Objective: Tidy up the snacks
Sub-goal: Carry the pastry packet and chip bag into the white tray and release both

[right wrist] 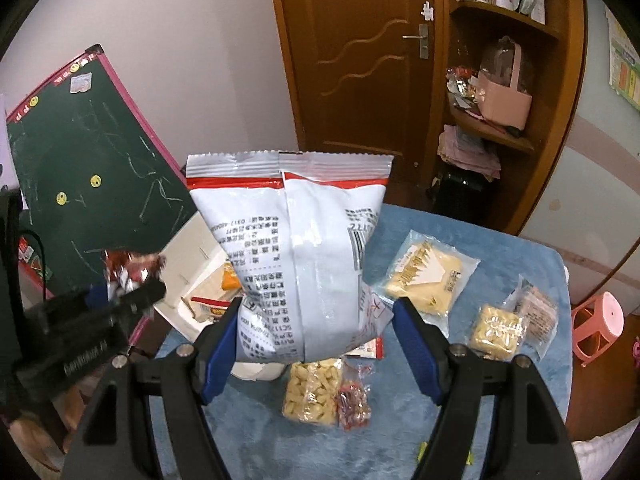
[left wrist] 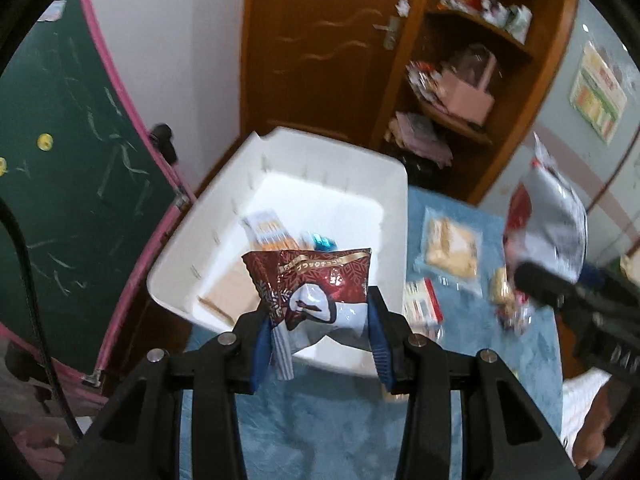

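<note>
My left gripper [left wrist: 318, 320] is shut on a dark red and white chocolate snack packet [left wrist: 310, 288], held over the near edge of the white bin [left wrist: 188, 248]. The bin holds an orange-striped packet [left wrist: 268, 234] and a blue wrapper [left wrist: 322, 242]. My right gripper [right wrist: 314, 320] is shut on a large white snack bag [right wrist: 296, 248] with red trim, held upright above the blue table; it also shows in the left wrist view [left wrist: 548, 216]. The left gripper with its packet shows at the left in the right wrist view [right wrist: 132, 280].
On the blue tablecloth [right wrist: 460, 224] lie a yellow cake packet [right wrist: 430, 276], a square biscuit packet [right wrist: 498, 330], a pink packet [right wrist: 536, 312], a peanut pack [right wrist: 314, 392] with a red sachet [right wrist: 354, 398]. A chalkboard [right wrist: 92, 168] leans left; a wooden shelf [right wrist: 504, 128] stands behind.
</note>
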The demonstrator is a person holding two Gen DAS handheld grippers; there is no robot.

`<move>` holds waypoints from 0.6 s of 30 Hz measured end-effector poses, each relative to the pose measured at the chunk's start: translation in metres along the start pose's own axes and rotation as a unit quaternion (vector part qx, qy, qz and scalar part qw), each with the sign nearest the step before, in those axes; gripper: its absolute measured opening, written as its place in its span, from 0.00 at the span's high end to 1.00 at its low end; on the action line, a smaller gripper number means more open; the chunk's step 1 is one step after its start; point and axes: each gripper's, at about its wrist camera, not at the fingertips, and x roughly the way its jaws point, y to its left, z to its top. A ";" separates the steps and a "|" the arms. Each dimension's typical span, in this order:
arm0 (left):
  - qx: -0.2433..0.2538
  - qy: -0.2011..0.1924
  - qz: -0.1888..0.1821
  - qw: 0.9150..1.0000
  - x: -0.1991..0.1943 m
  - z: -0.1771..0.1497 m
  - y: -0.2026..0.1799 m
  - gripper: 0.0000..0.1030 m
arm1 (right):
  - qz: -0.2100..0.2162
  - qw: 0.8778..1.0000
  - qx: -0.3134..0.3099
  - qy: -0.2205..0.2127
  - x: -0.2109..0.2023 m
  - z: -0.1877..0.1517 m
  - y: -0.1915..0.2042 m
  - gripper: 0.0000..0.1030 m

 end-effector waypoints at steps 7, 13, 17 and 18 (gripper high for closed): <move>0.032 0.016 -0.090 0.995 0.014 -0.026 -0.039 0.60 | -0.020 0.999 0.032 0.026 0.010 -0.024 -0.033 0.28; 0.056 -0.005 -0.112 0.992 0.005 -0.028 -0.052 0.60 | -0.017 0.998 0.044 0.029 0.009 -0.035 -0.048 0.28; 0.037 -0.009 -0.068 0.997 0.009 -0.016 -0.033 0.60 | 0.001 0.999 0.038 0.030 0.014 -0.030 -0.037 0.28; 0.034 -0.008 -0.055 0.998 0.011 -0.012 -0.026 0.60 | 0.009 0.999 0.034 0.030 0.016 -0.026 -0.031 0.28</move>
